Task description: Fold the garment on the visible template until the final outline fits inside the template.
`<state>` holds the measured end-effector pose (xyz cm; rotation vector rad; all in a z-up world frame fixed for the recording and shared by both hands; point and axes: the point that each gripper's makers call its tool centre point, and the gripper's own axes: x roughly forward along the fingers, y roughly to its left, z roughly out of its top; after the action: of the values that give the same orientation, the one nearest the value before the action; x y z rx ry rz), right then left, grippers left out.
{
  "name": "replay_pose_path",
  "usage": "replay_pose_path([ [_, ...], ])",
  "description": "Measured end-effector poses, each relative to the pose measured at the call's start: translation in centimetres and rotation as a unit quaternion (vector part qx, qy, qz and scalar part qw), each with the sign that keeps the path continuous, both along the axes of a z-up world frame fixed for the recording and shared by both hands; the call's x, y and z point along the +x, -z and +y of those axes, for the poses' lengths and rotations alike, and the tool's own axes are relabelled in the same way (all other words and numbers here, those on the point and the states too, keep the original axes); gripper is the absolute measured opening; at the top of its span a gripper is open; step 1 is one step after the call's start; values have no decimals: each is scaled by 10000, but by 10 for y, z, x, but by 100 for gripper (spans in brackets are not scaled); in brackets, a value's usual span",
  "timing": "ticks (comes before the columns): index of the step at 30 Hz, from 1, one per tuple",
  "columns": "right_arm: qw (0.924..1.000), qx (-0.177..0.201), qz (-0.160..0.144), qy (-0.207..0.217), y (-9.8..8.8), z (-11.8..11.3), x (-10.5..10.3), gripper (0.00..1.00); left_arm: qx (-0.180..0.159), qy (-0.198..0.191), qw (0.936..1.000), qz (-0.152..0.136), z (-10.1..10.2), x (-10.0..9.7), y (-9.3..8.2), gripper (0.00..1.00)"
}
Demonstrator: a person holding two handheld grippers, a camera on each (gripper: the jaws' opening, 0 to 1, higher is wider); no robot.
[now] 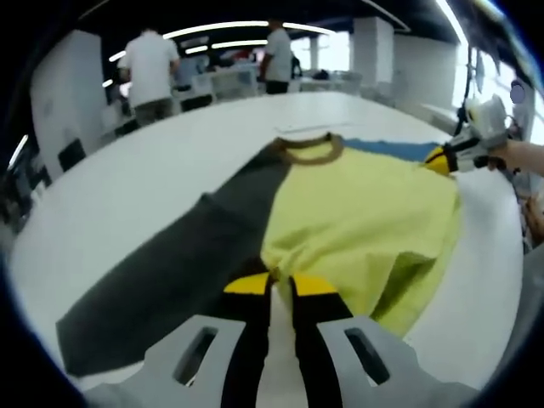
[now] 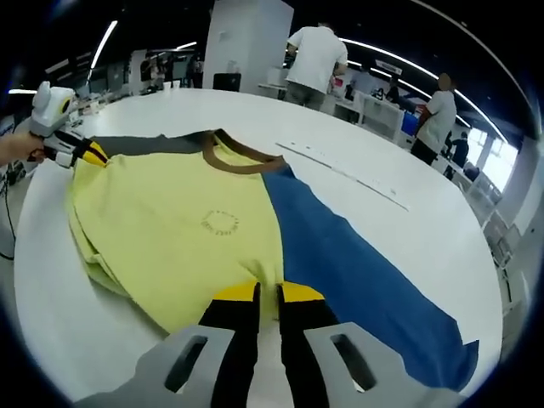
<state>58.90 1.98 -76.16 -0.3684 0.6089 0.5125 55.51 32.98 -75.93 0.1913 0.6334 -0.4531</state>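
White table [image 1: 119, 195] is carrying the shirt [image 1: 357, 221], lying flat: yellow body, brown collar [image 2: 242, 157], grey sleeve [image 1: 170, 272], blue sleeve [image 2: 365, 280]. Left gripper [image 1: 280, 285] is pinching the yellow hem, jaws nearly closed on it. Right gripper [image 2: 268, 293] is doing the same at the opposite edge. Two people [image 2: 319, 55] are standing in the background.

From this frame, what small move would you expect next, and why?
Probably lift the yellow hem and carry it toward the brown collar. Both hand-held grippers, left and right, look closed on that edge, while the grey sleeve and blue sleeve lie spread out.
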Motion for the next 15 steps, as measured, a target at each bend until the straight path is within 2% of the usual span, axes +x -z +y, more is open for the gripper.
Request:
replay_pose_path([
  [9,10000,85,-44,20,-7,1,-1,15,-10,-74,9999,-113,7,1,-8,9],
  [15,9999,158,-63,25,-12,3,-9,17,-44,-99,9997,-237,7,-4,-21,10],
])
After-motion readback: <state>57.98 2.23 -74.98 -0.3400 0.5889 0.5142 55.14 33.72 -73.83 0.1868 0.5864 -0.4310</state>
